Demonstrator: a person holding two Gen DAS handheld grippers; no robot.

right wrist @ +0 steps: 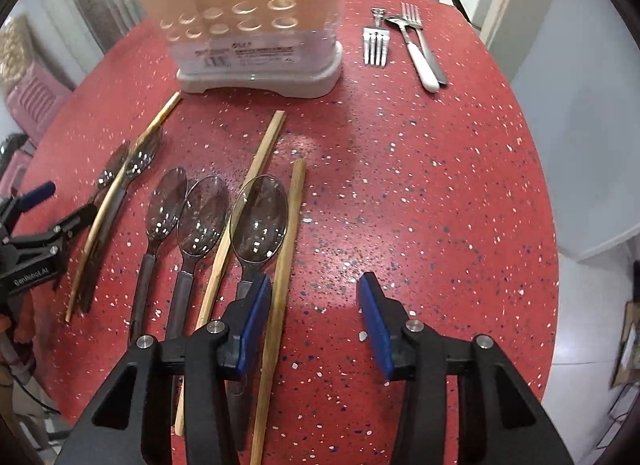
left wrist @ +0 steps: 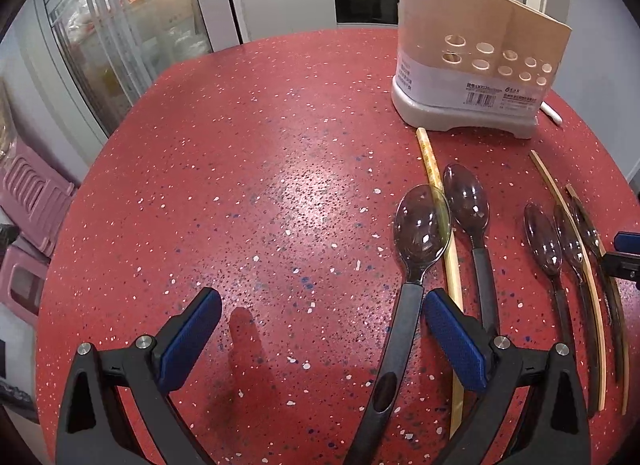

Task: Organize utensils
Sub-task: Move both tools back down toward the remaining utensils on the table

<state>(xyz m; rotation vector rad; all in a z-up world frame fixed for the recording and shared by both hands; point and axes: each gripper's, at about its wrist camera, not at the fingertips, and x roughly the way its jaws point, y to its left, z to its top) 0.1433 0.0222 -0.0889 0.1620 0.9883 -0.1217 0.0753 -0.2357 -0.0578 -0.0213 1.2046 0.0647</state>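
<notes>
Several clear spoons with black handles and several wooden chopsticks lie on the red speckled table [left wrist: 260, 185]. My left gripper [left wrist: 323, 297] is open and low over the table. The handle of the nearest spoon [left wrist: 422, 225] runs between its fingers, close against the right pad [left wrist: 452, 333]. My right gripper [right wrist: 314, 279] is open too. One chopstick [right wrist: 286, 249] lies between its fingers beside the left pad [right wrist: 254, 313], and the other pad stands well clear of it. A large clear spoon [right wrist: 260, 221] lies just left of that chopstick. The beige utensil holder [left wrist: 476, 65] [right wrist: 256, 25] stands at the back.
Two metal forks [right wrist: 376, 45] and a white-handled spoon [right wrist: 420, 57] lie right of the holder. The right gripper's tip [left wrist: 624, 253] shows at the right edge of the left wrist view; the left gripper [right wrist: 36, 225] shows at the left of the right wrist view. A pink stool [left wrist: 28, 193] stands beyond the table's left edge.
</notes>
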